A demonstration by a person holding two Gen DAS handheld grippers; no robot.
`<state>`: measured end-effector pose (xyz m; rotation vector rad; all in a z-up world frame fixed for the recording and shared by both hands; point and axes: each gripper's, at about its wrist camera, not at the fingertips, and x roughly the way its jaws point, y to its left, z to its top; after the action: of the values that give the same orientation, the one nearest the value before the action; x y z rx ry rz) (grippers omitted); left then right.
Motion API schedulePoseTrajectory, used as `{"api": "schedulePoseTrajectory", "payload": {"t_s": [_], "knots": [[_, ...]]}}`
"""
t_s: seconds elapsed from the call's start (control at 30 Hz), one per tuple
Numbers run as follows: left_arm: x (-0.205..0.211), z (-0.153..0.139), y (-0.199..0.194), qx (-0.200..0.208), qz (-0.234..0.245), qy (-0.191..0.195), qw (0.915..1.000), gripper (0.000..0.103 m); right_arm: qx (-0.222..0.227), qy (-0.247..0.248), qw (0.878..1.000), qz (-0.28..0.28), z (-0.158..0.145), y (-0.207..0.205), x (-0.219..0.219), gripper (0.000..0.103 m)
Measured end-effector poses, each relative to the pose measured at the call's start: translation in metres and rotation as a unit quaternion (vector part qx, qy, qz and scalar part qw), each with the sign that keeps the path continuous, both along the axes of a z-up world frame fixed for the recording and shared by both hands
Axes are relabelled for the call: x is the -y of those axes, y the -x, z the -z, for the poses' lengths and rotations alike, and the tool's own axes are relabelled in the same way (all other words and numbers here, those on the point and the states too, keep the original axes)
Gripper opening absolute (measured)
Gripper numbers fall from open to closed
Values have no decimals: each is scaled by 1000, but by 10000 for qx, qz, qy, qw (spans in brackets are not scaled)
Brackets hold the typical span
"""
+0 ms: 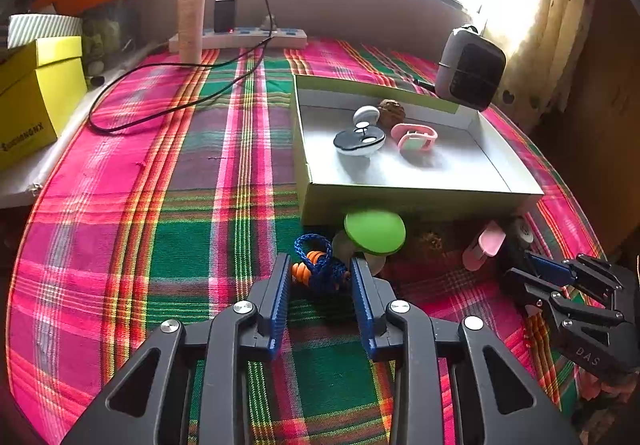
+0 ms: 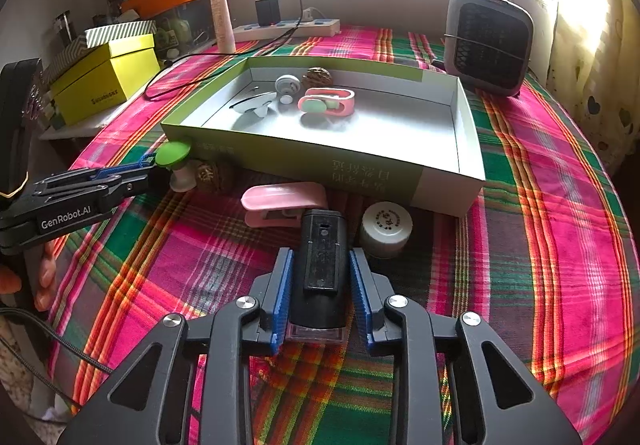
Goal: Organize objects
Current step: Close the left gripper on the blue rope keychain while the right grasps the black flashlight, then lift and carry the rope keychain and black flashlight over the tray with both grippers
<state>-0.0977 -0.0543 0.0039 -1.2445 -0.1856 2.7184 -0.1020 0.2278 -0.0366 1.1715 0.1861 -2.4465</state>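
Note:
A blue cord with orange earplugs (image 1: 316, 269) lies on the plaid cloth between the pads of my left gripper (image 1: 320, 265), which press on it from both sides. My right gripper (image 2: 320, 257) is shut on a black rectangular device (image 2: 322, 253) that stands on the cloth. Just behind both is an open green-and-white box (image 2: 280, 161) holding a pink clip (image 2: 326, 101), a walnut (image 2: 318, 77) and round white pieces (image 2: 287, 84). Along its front wall lie a green-capped mushroom-shaped object (image 1: 374, 231), another walnut (image 2: 216, 175), a pink clip (image 2: 280, 201) and a white lidded jar (image 2: 386, 227).
A grey fan heater (image 2: 490, 41) stands at the back right. A power strip (image 2: 288, 28) with a charger and a trailing black cable (image 1: 160, 113) lies at the back. A yellow box (image 2: 104, 77) and an upright tube (image 2: 222, 19) are at the left.

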Motion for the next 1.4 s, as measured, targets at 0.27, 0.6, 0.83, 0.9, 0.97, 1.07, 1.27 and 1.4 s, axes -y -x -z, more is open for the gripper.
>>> {"api": "schedulePoseTrajectory", "payload": {"t_s": [0.27, 0.6, 0.83, 0.9, 0.97, 1.07, 1.27, 1.4], "knots": [[0, -1, -3, -23, -14, 34, 10000, 28, 4, 10, 10000, -17, 0, -1, 0, 29], [-1, -4, -7, -47, -11, 62, 10000, 28, 23, 37, 10000, -45, 0, -3, -1, 29], [0, -8, -11, -119, -74, 155, 9998, 28, 37, 77, 10000, -33, -1, -4, -3, 29], [0, -10, -12, -149, -78, 185, 9997, 28, 23, 87, 10000, -35, -2, -5, -3, 29], [1, -11, -12, -163, -81, 208, 9996, 28, 11, 90, 10000, -41, -3, -6, -3, 29], [1, -11, -13, -160, -85, 198, 9996, 28, 4, 101, 9999, -43, -4, -6, -3, 29], [0, -15, -16, -207, -69, 211, 9995, 28, -23, 146, 9999, -56, -8, -7, -5, 29], [-2, -20, -17, -255, -57, 196, 9995, 28, -32, 174, 9998, -74, -11, -8, -5, 29]]}}
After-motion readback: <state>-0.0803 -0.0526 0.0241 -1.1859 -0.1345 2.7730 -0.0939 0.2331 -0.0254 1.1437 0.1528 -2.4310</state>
